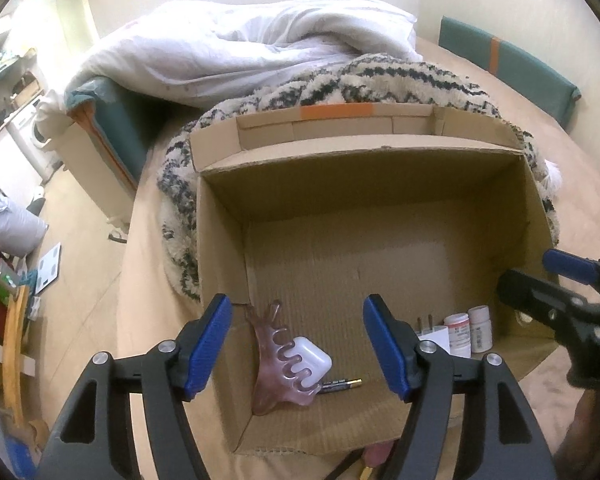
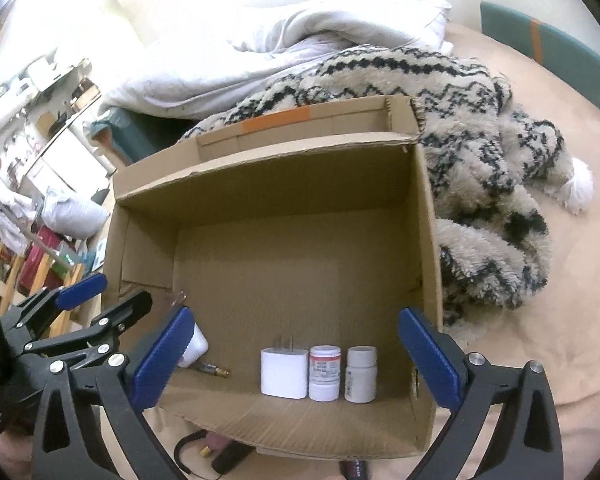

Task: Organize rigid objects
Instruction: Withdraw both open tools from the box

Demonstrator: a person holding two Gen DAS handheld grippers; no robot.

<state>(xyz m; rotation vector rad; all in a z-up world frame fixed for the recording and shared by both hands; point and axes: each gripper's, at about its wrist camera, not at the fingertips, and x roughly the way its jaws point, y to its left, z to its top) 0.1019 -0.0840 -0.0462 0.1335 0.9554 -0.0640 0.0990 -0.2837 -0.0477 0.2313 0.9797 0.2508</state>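
Note:
An open cardboard box (image 1: 380, 168) (image 2: 268, 176) lies on the bed. In its near left corner lie a pink hair claw (image 1: 274, 354), a white earbud case (image 1: 310, 360) and a battery (image 1: 342, 384). At its near right stand a white charger plug (image 2: 283, 372) and two white pill bottles (image 2: 325, 372) (image 2: 361, 374), which also show in the left wrist view (image 1: 470, 330). My left gripper (image 1: 298, 348) is open and empty over the left corner. My right gripper (image 2: 294, 354) is open and empty over the plug and bottles.
A fuzzy patterned blanket (image 2: 480, 120) and a white duvet (image 1: 240, 48) lie behind and beside the box. A black cable and small items (image 2: 208, 450) lie on the bed in front of the box. Furniture stands on the floor at the left (image 1: 12, 280).

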